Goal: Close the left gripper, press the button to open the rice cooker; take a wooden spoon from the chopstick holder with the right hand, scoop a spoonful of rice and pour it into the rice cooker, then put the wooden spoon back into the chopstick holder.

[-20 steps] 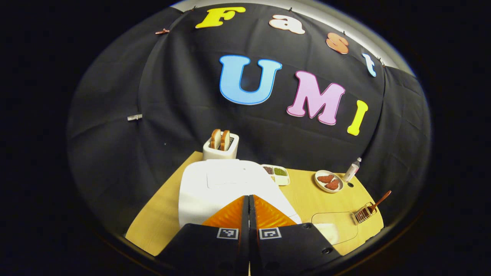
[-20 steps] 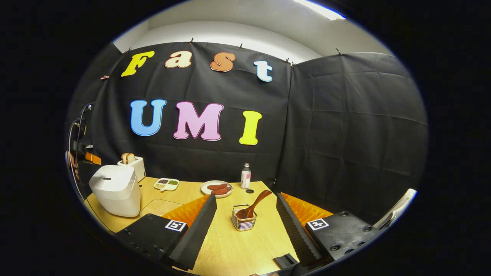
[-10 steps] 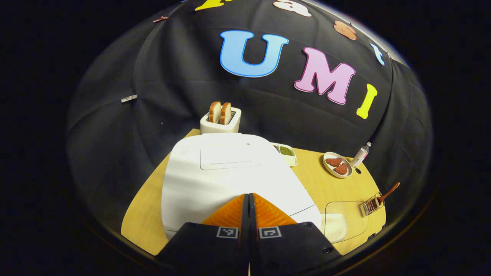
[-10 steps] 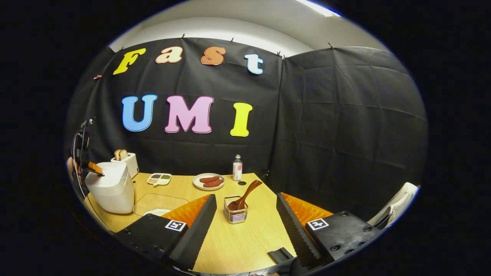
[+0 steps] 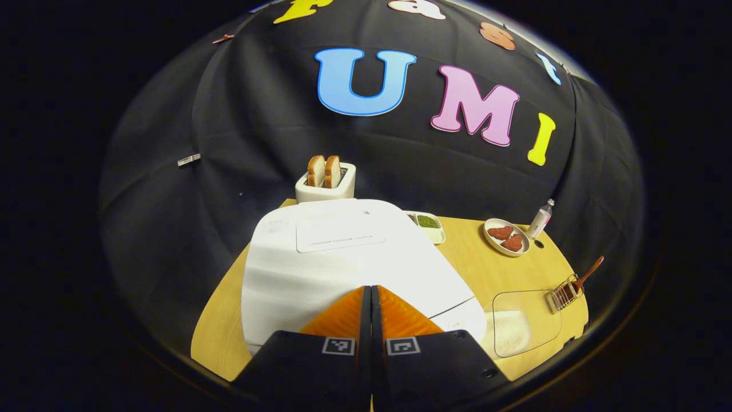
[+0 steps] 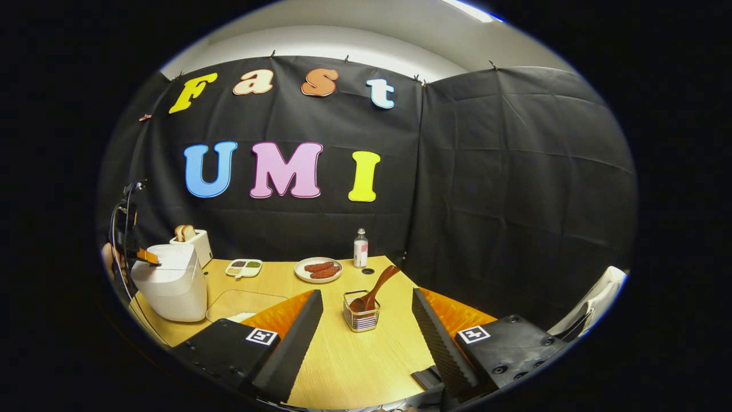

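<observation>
Rice cooker [image 5: 343, 257]: white, boxy, lid shut; centre of the left gripper view, far left in the right gripper view.
Wooden spoon [image 6: 374, 290]: brown, bowl down in the holder, handle leaning upper right.
Chopstick holder [image 6: 361, 312]: metal wire basket, upright, lower centre of the right gripper view.
Rice [image 5: 508, 337]: white heap in a clear tray, lower right of the left gripper view.

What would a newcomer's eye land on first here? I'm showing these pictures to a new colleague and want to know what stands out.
Most striking is the big white rice cooker, lid down, at the table's left end, with the left gripper and its shut orange jaws right over its front edge. Next, the wooden spoon leaning out of the wire chopstick holder, which stands framed between the open jaws of the right gripper.
</observation>
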Demonstrator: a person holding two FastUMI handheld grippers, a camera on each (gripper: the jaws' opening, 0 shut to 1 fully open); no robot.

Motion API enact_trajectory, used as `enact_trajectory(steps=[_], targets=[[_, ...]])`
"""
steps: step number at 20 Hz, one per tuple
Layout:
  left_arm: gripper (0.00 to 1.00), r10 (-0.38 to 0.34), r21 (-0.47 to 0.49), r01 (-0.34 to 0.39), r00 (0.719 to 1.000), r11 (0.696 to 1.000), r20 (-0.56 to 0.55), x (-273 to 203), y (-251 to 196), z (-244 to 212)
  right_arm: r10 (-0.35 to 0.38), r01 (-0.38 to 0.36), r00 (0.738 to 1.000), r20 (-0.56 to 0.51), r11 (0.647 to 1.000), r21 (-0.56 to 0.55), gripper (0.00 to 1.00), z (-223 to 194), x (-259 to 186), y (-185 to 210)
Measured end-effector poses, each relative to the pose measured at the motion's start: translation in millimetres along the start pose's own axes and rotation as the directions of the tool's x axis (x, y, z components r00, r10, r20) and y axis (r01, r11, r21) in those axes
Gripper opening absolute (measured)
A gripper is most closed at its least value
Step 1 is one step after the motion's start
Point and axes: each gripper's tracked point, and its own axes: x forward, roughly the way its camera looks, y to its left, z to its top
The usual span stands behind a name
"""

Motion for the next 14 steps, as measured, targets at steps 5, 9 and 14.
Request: enact_trajectory(steps=[5, 9, 14], targets=[[0.06, 0.054, 0.122, -0.097, 0.947, 0.988, 0.316, -57, -1, 96, -0.008, 0.008, 1.000, 0.026, 1.000, 0.008, 0.98, 15, 8, -1], [0.06, 0.005, 0.170, -0.096, 0.883, 0.981, 0.469, -117, -26, 134, -0.008, 0.008, 0.998, 0.070, 1.000, 0.006, 0.98, 33, 23, -5], [0.08, -0.046, 0.156, -0.036, 0.870, 0.987, 0.491, -166, -66, 113, 0.012, -0.014, 0.998, 0.061, 0.999, 0.030, 0.98, 33, 56, -11]])
